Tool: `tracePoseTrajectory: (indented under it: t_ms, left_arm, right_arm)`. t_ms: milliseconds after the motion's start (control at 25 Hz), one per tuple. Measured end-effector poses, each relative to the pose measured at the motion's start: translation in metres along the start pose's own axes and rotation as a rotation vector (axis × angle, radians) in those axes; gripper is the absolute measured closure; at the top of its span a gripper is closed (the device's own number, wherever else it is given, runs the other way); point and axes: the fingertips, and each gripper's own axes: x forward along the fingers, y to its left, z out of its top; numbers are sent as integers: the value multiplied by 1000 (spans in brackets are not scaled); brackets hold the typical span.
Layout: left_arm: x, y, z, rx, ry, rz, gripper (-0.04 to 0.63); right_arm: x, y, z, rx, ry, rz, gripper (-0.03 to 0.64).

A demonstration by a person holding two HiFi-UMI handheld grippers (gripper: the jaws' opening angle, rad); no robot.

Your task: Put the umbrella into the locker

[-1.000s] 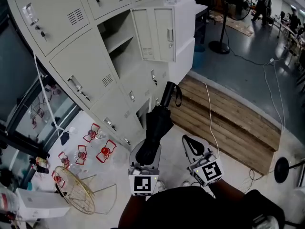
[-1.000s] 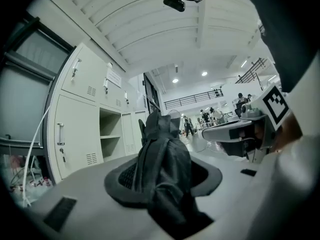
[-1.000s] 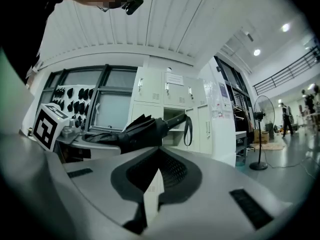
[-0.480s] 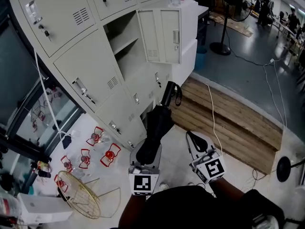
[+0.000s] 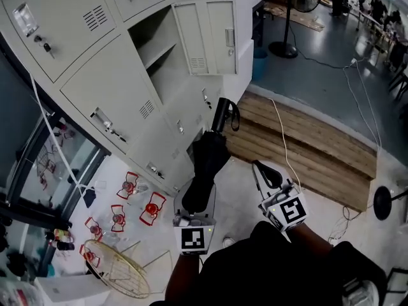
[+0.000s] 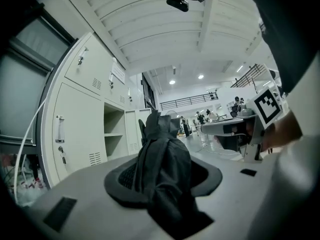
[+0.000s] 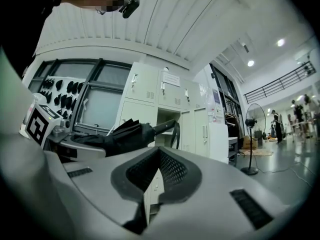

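Facing open locker (image 5: pixel 171 75), umbrella (image 5: pixel 207 167) just outside.

The umbrella (image 5: pixel 205 171) is black. The locker (image 5: pixel 121 88) is pale grey. The marker cubes (image 5: pixel 193 238) carry black-and-white squares. The plank platform (image 5: pixel 306 148) is brown with darker lines.

Wooden platform (image 5: pixel 307 150), standing fan (image 7: pixel 255 114)

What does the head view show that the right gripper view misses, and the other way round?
Only the head view shows the red-and-white items and the gold wire fan guard lying on the floor. Only the right gripper view shows the ribbed white ceiling. Both show the folded black umbrella clamped in the left gripper, and the open locker ahead of it.
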Motion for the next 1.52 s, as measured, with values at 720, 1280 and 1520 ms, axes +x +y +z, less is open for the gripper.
tracePoseTrajectory:
  t_ms: [720, 1280, 1520]
  left_arm:
    - [122, 47, -7, -47, 4, 86, 403]
    - [196, 81, -25, -65, 101, 248, 403]
    - [210, 103, -34, -50, 129, 318, 403]
  right_arm:
    - [104, -99, -30, -33, 66, 80, 618]
    - [200, -128, -41, 10, 34, 314, 618]
    - [230, -124, -49, 20, 42, 410, 618]
